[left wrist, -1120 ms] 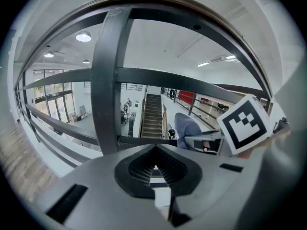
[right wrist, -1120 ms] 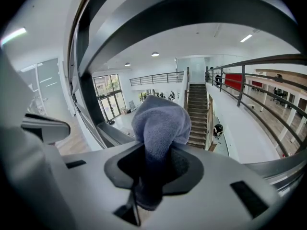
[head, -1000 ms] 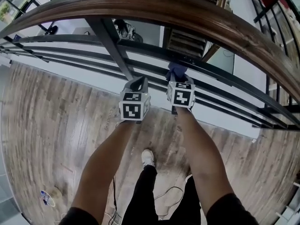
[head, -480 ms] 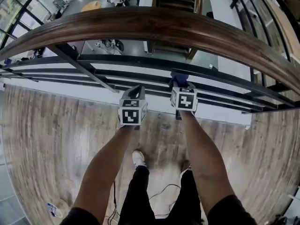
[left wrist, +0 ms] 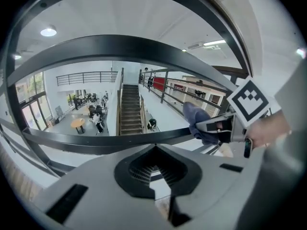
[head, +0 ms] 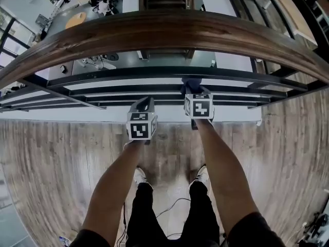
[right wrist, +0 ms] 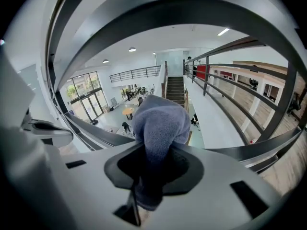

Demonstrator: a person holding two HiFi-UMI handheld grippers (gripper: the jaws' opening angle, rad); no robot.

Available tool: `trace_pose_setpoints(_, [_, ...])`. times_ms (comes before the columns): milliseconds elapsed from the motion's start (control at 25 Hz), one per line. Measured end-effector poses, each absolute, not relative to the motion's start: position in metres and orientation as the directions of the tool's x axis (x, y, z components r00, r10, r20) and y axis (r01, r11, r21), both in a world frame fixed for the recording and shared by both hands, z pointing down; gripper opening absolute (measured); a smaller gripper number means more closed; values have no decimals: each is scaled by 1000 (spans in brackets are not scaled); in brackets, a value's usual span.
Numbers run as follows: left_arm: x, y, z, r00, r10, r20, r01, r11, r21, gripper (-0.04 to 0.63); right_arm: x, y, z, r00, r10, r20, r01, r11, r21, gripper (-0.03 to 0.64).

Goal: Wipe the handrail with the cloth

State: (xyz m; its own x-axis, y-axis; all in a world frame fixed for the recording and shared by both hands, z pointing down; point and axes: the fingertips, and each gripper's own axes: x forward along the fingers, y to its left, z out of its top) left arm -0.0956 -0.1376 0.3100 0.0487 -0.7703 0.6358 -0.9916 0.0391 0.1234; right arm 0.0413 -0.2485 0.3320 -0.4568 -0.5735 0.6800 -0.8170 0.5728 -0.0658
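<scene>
The right hand-held gripper (right wrist: 156, 152) is clamped on the cloth (right wrist: 160, 123). A wad bulges past its jaws and a tail hangs out the near side. The left hand-held gripper (left wrist: 154, 150), just to its left, has its jaws together on nothing. The cloth sits at the level of the bars (head: 154, 78), below the handrail (head: 169, 30) and apparently not touching it, so wiping looks not yet begun.

The main risk is the cloth dragging out of the jaws once it rubs along the wood. Past the bars is an open drop to the hall (left wrist: 62, 123), so a loose cloth would be gone. The wad could also snag on a bar on the way up.

Only the head view shows the handrail's wooden top. Only the right gripper view shows the pinch itself, while the left gripper view gives the wad side-on.
</scene>
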Motion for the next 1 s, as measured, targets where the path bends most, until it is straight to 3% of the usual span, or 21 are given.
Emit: trace_pose_setpoints(1000, [222,-269,331,214,-752,624,-976,-185,112,2,386,-361,331,-338,-663,667,-906,421,-41,92])
